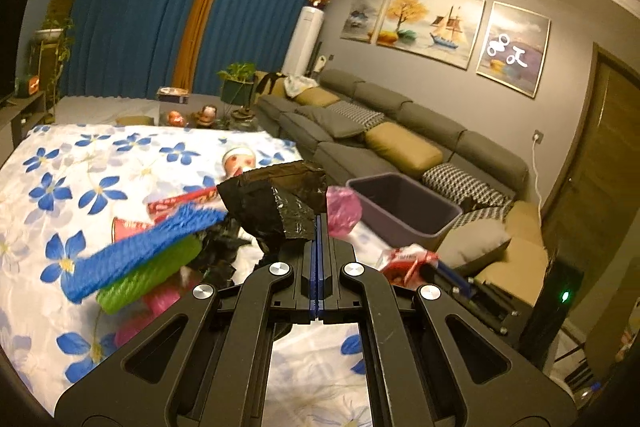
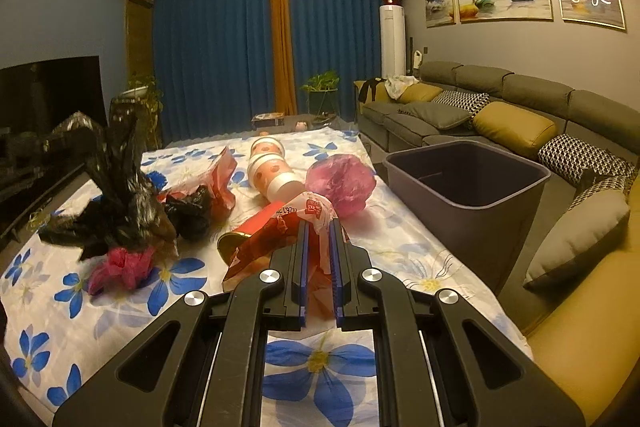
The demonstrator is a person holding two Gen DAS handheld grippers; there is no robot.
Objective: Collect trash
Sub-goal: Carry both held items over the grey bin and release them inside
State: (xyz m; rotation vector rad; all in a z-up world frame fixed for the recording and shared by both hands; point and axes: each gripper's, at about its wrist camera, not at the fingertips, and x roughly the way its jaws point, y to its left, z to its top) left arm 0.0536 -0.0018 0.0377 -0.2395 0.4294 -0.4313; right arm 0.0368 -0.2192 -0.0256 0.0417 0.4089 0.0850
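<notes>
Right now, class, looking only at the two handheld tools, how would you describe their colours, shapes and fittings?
Both look alike. The left tool and the right tool have matte black angular bodies with cut-out slots, round silver bolt heads at the linkage joints, and two straight parallel fingers lined with ridged blue pads. No cables, markings or sleeves are visible.
</notes>
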